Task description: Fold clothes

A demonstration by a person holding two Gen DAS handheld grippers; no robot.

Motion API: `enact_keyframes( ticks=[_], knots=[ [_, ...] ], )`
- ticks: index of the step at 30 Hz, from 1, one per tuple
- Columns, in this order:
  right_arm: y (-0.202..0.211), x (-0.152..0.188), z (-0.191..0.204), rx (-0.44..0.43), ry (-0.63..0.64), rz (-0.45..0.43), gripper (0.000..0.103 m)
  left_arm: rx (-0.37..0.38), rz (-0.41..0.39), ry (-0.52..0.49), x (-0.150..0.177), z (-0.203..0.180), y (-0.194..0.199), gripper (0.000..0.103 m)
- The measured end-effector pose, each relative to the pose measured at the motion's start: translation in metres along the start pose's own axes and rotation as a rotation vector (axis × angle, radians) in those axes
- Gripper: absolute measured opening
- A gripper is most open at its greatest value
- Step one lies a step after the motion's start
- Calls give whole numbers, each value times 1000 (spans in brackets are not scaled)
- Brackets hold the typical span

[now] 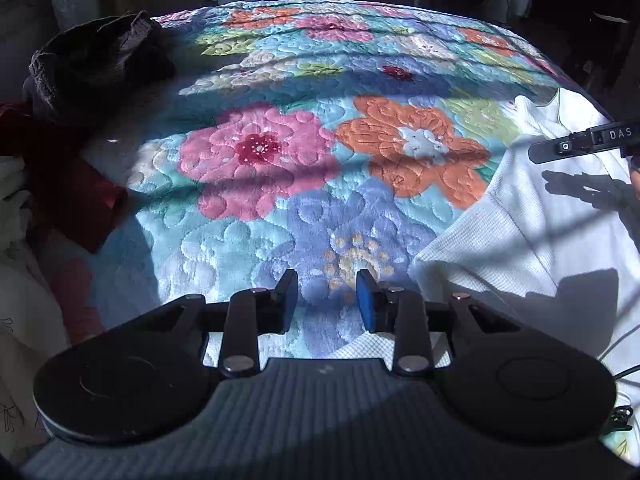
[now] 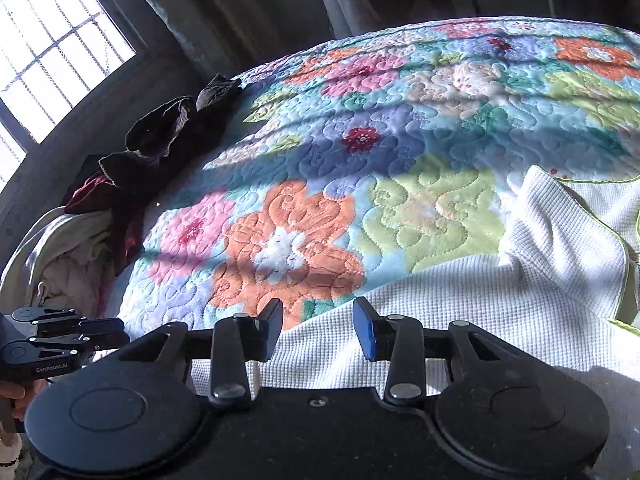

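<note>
Sunlight falls in patches across a bed covered by a floral quilt (image 1: 312,184), and everything here sits in relation to that quilt. Over its near edge hovers the left gripper (image 1: 327,296), its jaws standing apart at a middling width with nothing between the blue pads; only the quilt's lilac flower shows through the gap. To the right of it, a white waffle-knit garment (image 1: 532,240) lies spread flat on the quilt's near right corner, a thin green-trimmed edge showing on the fabric at its far side. The right gripper (image 2: 318,322) hangs just above the near edge of that garment (image 2: 460,304), its jaws likewise parted about halfway and empty, the pads clear of the cloth as far as I can tell. From the left wrist view the right gripper's tip juts in from the right edge, casting a sharp shadow on the white fabric. Along the quilt's left side sits a heap of other clothes: a dark brown piece (image 1: 100,60) farthest back, a dark red one (image 1: 76,192) nearer, and pale cream cloth (image 2: 68,256) at the near end. A barred window (image 2: 52,48) glows beyond the heap.
</note>
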State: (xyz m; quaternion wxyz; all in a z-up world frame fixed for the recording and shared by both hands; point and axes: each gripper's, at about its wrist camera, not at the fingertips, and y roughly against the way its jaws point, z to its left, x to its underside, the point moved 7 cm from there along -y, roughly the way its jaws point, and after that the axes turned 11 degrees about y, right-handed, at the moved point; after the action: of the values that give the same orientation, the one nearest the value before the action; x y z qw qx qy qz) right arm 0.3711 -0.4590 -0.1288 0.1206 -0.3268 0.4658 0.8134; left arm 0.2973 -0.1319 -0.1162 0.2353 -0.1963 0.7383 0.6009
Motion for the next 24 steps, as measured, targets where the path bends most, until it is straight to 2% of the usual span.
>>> enact_keyframes(
  ticks=[3, 7, 10, 12, 13, 16, 17, 19, 21, 24],
  knots=[
    [-10, 10, 51, -104, 62, 42, 46, -59, -1, 74, 29, 40, 37, 52],
    [-22, 23, 106, -198, 113, 65, 49, -186, 7, 194, 71, 94, 80, 54],
    [-36, 38, 140, -259, 137, 102, 50, -176, 5, 280, 96, 111, 92, 54],
    [-43, 52, 161, -248, 235, 131, 50, -157, 2, 253, 110, 108, 87, 54],
    [-46, 59, 171, -234, 294, 139, 50, -174, 3, 227, 117, 107, 81, 54],
    [-51, 80, 186, -105, 514, 122, 50, -272, 5, 190, 134, 112, 67, 54],
    [-51, 84, 188, -85, 551, 114, 50, -287, -7, 210, 137, 115, 66, 54],
    [-49, 88, 191, -119, 545, 91, 50, -255, -29, 288, 139, 124, 68, 57],
    [-51, 91, 193, -157, 526, 92, 50, -214, -26, 385, 137, 133, 71, 65],
    [-56, 99, 201, -109, 605, 104, 50, -198, -12, 540, 136, 146, 76, 84]
  ],
)
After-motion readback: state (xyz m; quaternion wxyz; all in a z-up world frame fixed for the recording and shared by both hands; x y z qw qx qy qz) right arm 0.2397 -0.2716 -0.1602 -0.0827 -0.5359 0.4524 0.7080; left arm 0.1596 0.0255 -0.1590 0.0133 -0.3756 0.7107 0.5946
